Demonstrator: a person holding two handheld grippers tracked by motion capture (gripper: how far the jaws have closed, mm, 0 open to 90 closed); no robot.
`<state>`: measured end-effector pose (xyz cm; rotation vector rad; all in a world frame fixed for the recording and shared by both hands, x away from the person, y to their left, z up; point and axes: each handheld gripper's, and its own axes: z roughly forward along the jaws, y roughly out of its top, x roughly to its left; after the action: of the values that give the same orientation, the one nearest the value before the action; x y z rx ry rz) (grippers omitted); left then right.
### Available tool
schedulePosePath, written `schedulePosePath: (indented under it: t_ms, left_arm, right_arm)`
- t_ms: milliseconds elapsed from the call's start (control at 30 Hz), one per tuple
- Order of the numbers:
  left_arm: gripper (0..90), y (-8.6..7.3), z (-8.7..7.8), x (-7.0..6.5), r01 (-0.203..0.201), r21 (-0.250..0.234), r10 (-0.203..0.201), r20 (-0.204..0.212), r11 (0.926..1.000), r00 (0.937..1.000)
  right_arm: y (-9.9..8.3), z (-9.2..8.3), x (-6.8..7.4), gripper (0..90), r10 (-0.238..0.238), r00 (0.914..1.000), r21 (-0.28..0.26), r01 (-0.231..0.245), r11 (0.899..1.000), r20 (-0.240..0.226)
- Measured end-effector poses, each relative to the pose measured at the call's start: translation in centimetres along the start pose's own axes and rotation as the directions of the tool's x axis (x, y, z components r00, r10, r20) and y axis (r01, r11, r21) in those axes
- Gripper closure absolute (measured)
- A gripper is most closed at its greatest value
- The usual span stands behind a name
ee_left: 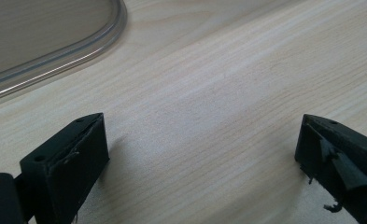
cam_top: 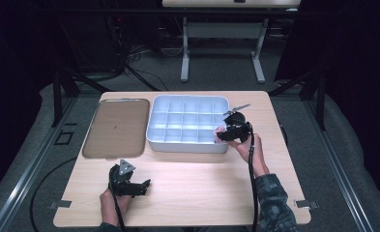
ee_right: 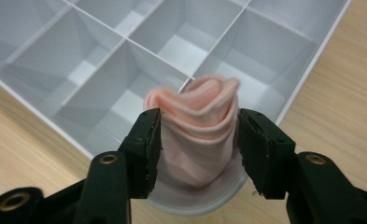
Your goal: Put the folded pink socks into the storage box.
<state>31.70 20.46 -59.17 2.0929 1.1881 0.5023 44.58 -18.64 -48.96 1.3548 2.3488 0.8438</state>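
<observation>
A pale wooden surface point(cam_top: 187, 188) with a fine straight grain carries two things toward its far side: a flat brown tray point(cam_top: 115, 128) with rounded corners and a raised, shiny rim on the left, and just to its right a white plastic box point(cam_top: 187, 145) split by thin walls into many square compartments. The right gripper point(ee_right: 195, 135) is clamped on a roll of soft pink cloth point(ee_right: 197, 121), ribbed and folded in layers like a rolled sock, squeezed between the two black rubbery pads. The roll's long axis runs along the jaws, its curled end pointing away from the hand and toward the inside of the box. It hangs over the box's near right corner, above the rounded rim; whether it touches the box I cannot tell. From above, the right hand point(cam_top: 248, 147) holds that gripper at the corner, with a black cable trailing back along the camouflage sleeve point(cam_top: 272, 200). The left gripper point(cam_top: 139, 186) sits low over bare wood at the near left, its jaws spread wide with nothing between them, the tray's curved corner just beyond.
</observation>
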Motion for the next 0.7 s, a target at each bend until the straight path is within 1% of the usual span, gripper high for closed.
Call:
schedulePosePath:
  t_ms: [33,67,100,167,233,300,333,367,400,433,467,500,533,600,700]
  left_arm:
    - [2.3,0.0,0.0,0.0,0.0,0.0,0.0,0.0,1.0,1.0]
    - [2.3,0.0,0.0,0.0,0.0,-0.001,0.0,0.001,1.0,1.0]
    - [2.3,0.0,0.0,0.0,0.001,0.0,-0.001,0.0,1.0,1.0]
    - [2.3,0.0,0.0,0.0,-0.001,0.0,0.001,-0.001,1.0,1.0]
    - [2.3,0.0,0.0,0.0,0.0,-0.002,0.0,-0.002,1.0,1.0]
    - [2.3,0.0,0.0,0.0,0.0,-0.003,0.0,-0.002,1.0,1.0]
    - [2.3,0.0,0.0,0.0,0.0,-0.001,0.0,-0.001,1.0,1.0]
    - [2.3,0.0,0.0,0.0,0.0,-0.001,0.0,-0.002,1.0,1.0]
    - [2.3,0.0,0.0,0.0,-0.001,0.0,0.001,-0.001,1.0,1.0]
    - [2.3,0.0,0.0,0.0,0.0,-0.001,0.0,-0.002,1.0,1.0]
    - [2.3,0.0,0.0,0.0,0.0,-0.003,0.0,-0.003,1.0,1.0]
    - [2.3,0.0,0.0,0.0,0.001,-0.003,-0.001,-0.003,1.0,1.0]
    - [2.3,0.0,0.0,0.0,0.0,-0.003,0.0,-0.002,1.0,1.0]
    - [2.3,0.0,0.0,0.0,0.0,0.0,0.0,0.0,1.0,1.0]
    - [2.3,0.0,0.0,0.0,-0.001,0.0,0.001,0.0,1.0,1.0]
  right_arm:
    - [0.0,-0.3,-0.1,47.2,0.004,0.9999,-0.016,-0.004,1.0,-0.015]
    - [0.1,-0.9,-0.2,49.1,0.004,1.0,-0.04,-0.005,0.999,-0.009]
    - [0.2,-1.1,-0.3,50.7,0.002,1.0,-0.057,-0.002,0.998,-0.003]
    - [0.4,-1.0,-0.3,53.2,-0.006,1.0,-0.067,0.006,0.998,0.002]
    - [0.4,-0.6,-0.3,56.3,0.001,0.9998,-0.073,-0.002,0.997,-0.018]
    - [0.4,0.0,-0.2,64.5,0.007,0.9997,-0.054,-0.008,0.999,-0.022]
    - [0.4,0.4,-0.2,67.7,0.013,0.9993,-0.041,-0.014,0.999,-0.035]
    - [0.3,0.7,-0.2,70.9,0.018,0.9991,-0.033,-0.019,0.999,-0.037]
    - [0.3,0.9,-0.3,72.8,0.017,0.9993,-0.017,-0.017,1.0,-0.035]
    - [0.2,1.1,-0.3,74.3,0.029,0.9984,-0.022,-0.03,0.999,-0.048]
    - [0.1,1.2,-0.3,74.4,0.036,0.9977,-0.024,-0.037,0.999,-0.058]
    - [0.2,1.1,-0.3,74.2,0.029,0.9984,-0.021,-0.03,0.999,-0.048]
    - [0.2,0.9,-0.3,73.3,0.028,0.9983,-0.025,-0.03,0.999,-0.051]
    - [0.2,0.3,-0.3,67.4,0.029,0.9985,-0.045,-0.031,0.999,-0.047]
    - [0.0,-0.9,-0.3,57.9,0.024,0.9976,-0.079,-0.029,0.996,-0.065]
